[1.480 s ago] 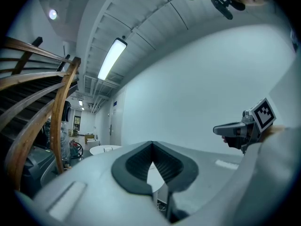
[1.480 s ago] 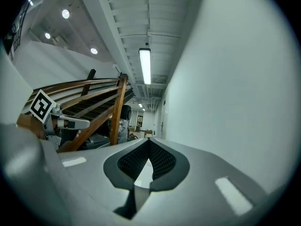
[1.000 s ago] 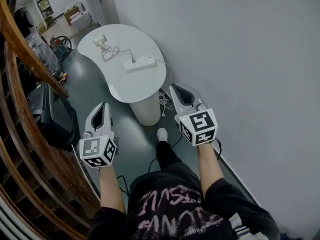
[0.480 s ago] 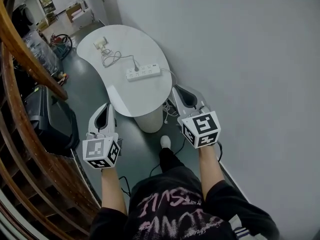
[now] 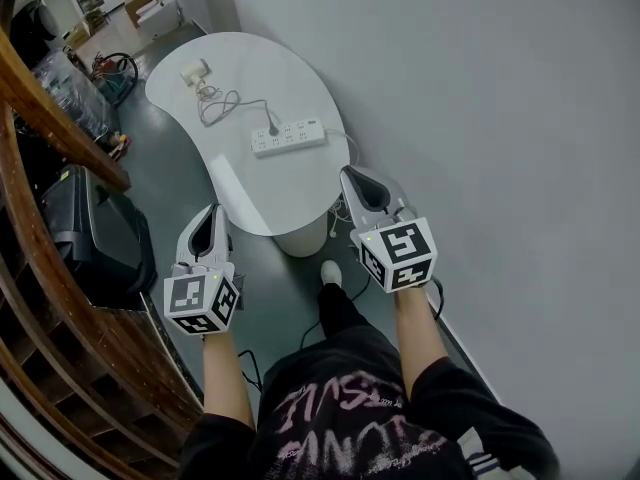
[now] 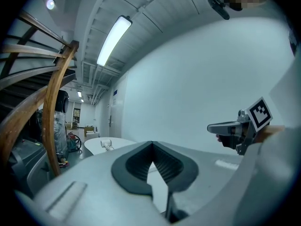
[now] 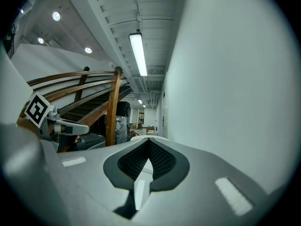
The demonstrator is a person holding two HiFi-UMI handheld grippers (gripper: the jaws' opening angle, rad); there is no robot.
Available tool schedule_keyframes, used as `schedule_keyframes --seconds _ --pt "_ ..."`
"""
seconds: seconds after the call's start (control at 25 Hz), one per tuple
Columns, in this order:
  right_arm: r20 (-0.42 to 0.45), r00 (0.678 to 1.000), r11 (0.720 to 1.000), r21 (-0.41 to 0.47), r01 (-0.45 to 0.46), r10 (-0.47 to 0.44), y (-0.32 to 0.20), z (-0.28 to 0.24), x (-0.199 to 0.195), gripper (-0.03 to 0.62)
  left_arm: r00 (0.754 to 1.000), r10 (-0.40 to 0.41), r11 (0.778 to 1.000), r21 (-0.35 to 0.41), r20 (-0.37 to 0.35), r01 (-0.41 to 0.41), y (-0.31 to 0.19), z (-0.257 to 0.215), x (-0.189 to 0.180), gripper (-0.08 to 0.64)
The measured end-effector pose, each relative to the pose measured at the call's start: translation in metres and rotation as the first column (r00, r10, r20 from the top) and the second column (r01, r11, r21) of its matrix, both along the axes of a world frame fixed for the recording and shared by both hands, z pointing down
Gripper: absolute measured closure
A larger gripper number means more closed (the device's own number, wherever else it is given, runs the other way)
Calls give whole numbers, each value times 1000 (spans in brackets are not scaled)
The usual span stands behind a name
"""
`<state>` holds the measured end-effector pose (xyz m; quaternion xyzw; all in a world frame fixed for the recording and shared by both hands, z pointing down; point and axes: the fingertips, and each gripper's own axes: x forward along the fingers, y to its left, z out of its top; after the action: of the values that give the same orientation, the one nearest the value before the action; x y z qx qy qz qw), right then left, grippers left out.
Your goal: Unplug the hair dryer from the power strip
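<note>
A: Count, head view. Grippers?

B: Two. The left gripper (image 5: pixel 211 210) is over the floor, left of the pedestal (image 5: pixel 300 236). The right gripper (image 5: pixel 353 174) is at the near right edge of the table (image 5: pixel 245 183). Each carries one marker cube.

A: Jaws?

B: Left gripper view: the ribbed pads (image 6: pixel 167 164) meet at the tip with nothing between them. Right gripper view: its pads (image 7: pixel 162 161) are likewise pressed together and empty.

A: Items on the table?

B: One hair dryer (image 5: pixel 194 71), one power strip (image 5: pixel 288 137), one cord (image 5: pixel 222 104) and one plug (image 5: pixel 271 128). The table is a single white kidney-shaped top on that one pedestal.

A: What does the dryer look like?

B: It is small and pale, white to cream, and lies on its side at the far end of the table. Its cord is thin and lies in loose loops just beside it. From there it runs towards the strip and ends at the dark plug, which is seated near the strip's left end. The strip is white and long, and lies near the table's right edge. Its socket count is too small to read.

A: How close are the grippers to the dryer?

B: Both are well apart from it, on the table's near side. The strip lies between them and the dryer.

A: Anything else?

B: One wooden railing (image 5: pixel 60 128) at left and one white shoe (image 5: pixel 325 271) on the floor.
</note>
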<state>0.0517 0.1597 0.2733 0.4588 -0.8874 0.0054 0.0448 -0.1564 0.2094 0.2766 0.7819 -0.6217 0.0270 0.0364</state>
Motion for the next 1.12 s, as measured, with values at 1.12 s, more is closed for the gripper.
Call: schedule_keyframes --seconds 1.12 --pt "-39 998 982 -185 37 -45 -258 54 -32 578 1000 10 985 -171 -11 -12 -252 49 -6 560"
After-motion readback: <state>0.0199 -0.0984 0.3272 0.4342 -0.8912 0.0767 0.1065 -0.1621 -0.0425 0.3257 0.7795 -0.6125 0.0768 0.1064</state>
